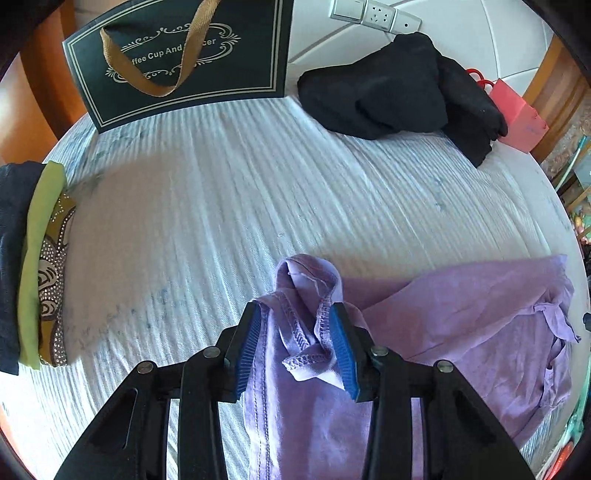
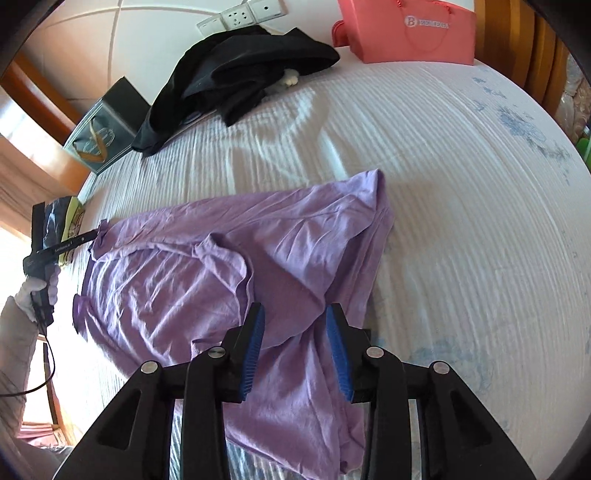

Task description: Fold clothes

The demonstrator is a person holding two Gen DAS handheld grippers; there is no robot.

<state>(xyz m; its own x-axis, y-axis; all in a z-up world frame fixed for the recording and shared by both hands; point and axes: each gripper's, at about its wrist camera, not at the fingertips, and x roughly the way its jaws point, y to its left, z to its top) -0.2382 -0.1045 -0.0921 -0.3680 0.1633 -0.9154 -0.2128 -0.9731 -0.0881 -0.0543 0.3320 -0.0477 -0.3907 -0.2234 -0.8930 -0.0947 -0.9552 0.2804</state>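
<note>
Two tongs: left tongs (image 1: 295, 347) and right tongs (image 2: 295, 350), both spread, pads clear of cloth, pinching nothing.
Purple garment (image 2: 236, 273): flat but rumpled on the bed (image 2: 461, 221), hem bunched between the left blue pads (image 1: 341, 350).
Snag risk: loose hem likely to catch a pad on withdrawal, dragging the fold open.
Crease risk: wrinkles near the right tongs likely trapped by any further fold.
Nearby: black clothes (image 1: 399, 92) and folded stack (image 1: 37, 266), well apart.

Dark gift bag (image 1: 177, 62) reads "Coffee Cup And Saucer" (partly hidden); pink bag (image 2: 410, 33) reads "BEMEGA".
</note>
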